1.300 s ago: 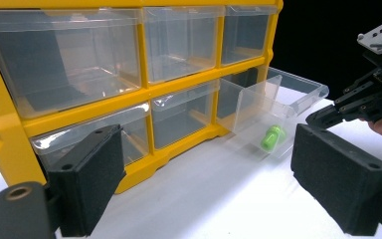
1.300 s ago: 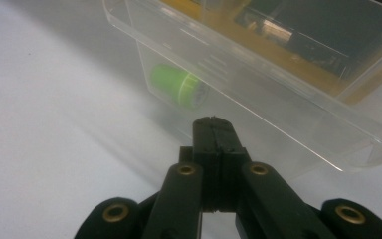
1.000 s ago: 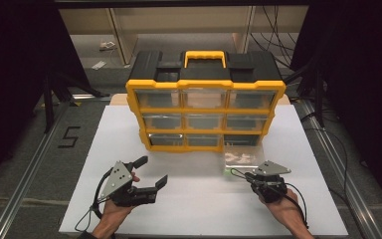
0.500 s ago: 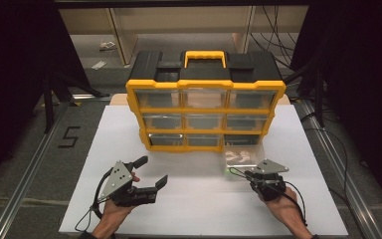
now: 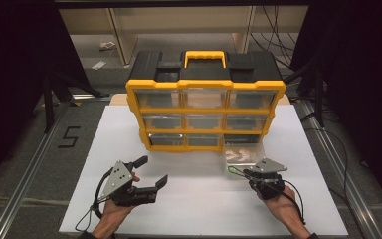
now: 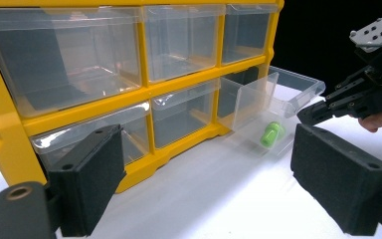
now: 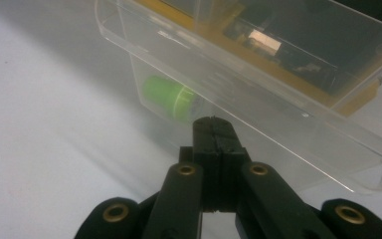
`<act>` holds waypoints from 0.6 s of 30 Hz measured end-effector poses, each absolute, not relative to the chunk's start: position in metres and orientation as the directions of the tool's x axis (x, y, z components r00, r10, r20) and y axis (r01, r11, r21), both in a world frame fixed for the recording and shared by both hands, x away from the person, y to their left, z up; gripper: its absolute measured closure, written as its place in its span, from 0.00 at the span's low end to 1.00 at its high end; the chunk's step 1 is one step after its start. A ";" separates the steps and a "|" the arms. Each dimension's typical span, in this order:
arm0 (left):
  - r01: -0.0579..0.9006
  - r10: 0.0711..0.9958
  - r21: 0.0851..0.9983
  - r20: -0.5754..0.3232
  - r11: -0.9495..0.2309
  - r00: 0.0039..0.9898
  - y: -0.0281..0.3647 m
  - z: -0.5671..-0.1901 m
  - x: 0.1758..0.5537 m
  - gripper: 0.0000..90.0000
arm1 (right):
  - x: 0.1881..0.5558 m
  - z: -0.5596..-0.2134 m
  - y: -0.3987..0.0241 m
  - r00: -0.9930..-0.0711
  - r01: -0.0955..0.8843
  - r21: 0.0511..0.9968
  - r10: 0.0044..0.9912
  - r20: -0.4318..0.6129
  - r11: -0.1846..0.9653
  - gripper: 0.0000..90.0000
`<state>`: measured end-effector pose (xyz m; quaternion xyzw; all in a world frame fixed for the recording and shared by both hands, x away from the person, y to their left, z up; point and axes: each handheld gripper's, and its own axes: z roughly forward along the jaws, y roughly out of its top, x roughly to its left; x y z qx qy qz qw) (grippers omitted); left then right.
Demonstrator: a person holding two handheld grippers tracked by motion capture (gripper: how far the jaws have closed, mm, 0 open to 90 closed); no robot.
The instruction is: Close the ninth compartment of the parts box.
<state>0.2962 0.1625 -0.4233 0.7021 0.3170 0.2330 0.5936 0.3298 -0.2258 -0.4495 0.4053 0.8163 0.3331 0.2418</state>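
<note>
Drawers fill the yellow organizer [image 5: 205, 112] beyond my right claw [image 5: 246, 173], whose jaws are pressed together, empty, at the pulled-out clear drawer [image 7: 258, 94], ready to nudge it. Green cap [image 7: 169, 98] lies inside, just ahead. Left claw [image 5: 153, 172] waits wide open.

The clear drawer [image 7: 258, 84] beyond the right tongs [image 7: 214, 124] runs off the frame's right edge; its green piece [image 7: 171, 98] looks blurred.

A white table [image 5: 189, 204] sits between dark curtains. A metal rail [image 5: 27, 179] runs along its left side, with a black number five [image 5: 68, 137] marked on the grey floor [image 5: 10, 199] beside it. Behind stand pale shelves [image 5: 179, 25]; cables [image 5: 278, 35] hang at the right.
</note>
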 end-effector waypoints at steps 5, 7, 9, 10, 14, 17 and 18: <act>0.168 0.722 0.981 -0.050 -0.094 0.690 0.163 -0.423 0.296 0.15 | 0.331 -0.449 -0.226 -0.551 0.496 0.747 0.826 -0.123 0.442 1.00; 0.168 0.722 0.981 -0.049 -0.094 0.690 0.163 -0.423 0.296 0.15 | 0.332 -0.448 -0.226 -0.550 0.491 0.756 0.827 -0.116 0.433 1.00; 0.170 0.723 0.981 -0.050 -0.093 0.689 0.162 -0.423 0.296 0.15 | 0.332 -0.447 -0.226 -0.546 0.488 0.762 0.830 -0.114 0.426 1.00; 0.170 0.723 0.981 -0.050 -0.094 0.689 0.162 -0.423 0.296 0.15 | 0.333 -0.446 -0.226 -0.544 0.483 0.765 0.831 -0.119 0.426 1.00; 0.170 0.723 0.981 -0.050 -0.094 0.689 0.162 -0.423 0.296 0.15 | 0.336 -0.446 -0.226 -0.538 0.479 0.772 0.835 -0.117 0.417 1.00; 0.170 0.723 0.981 -0.050 -0.094 0.689 0.162 -0.423 0.296 0.15 | 0.337 -0.446 -0.225 -0.533 0.478 0.776 0.838 -0.116 0.412 1.00; 0.169 0.723 0.981 -0.050 -0.094 0.689 0.162 -0.423 0.296 0.15 | 0.338 -0.446 -0.225 -0.533 0.474 0.778 0.837 -0.119 0.413 1.00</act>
